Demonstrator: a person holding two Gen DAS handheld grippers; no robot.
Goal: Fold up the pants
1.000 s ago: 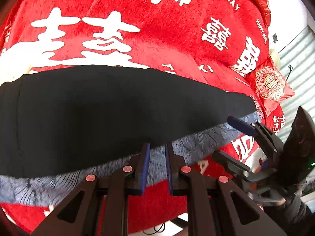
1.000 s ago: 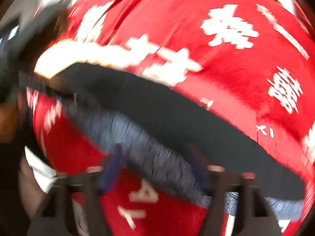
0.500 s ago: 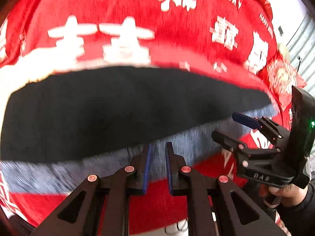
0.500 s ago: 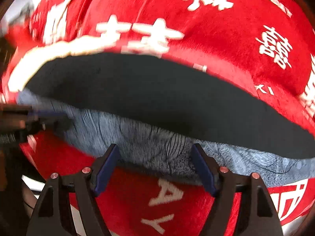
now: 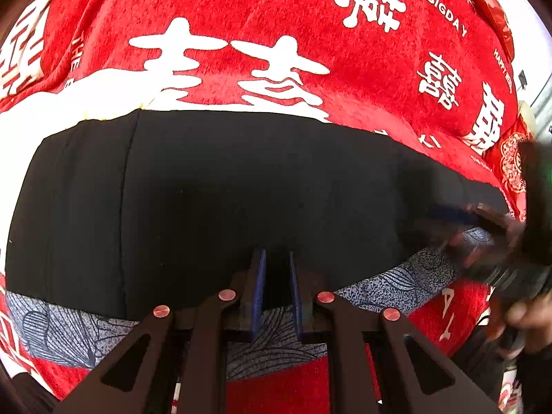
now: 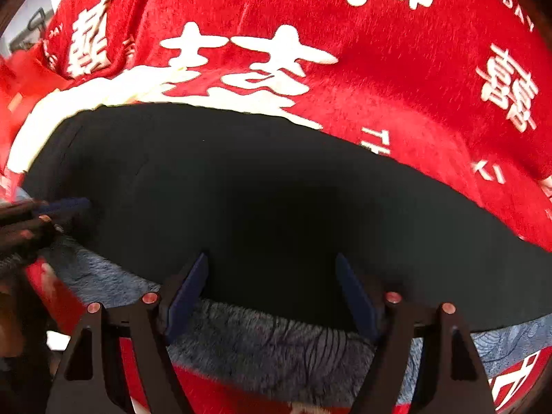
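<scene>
Black pants (image 5: 241,189) spread flat on a red blanket (image 5: 276,7), grey patterned band (image 5: 407,283) along the near edge, just ahead of the left gripper (image 5: 276,258) with fingers clenched on nothing and under the right gripper (image 6: 272,265) with fingers spread, released.

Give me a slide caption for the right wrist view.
Open right gripper poised over black pants on a red blanket.
</scene>
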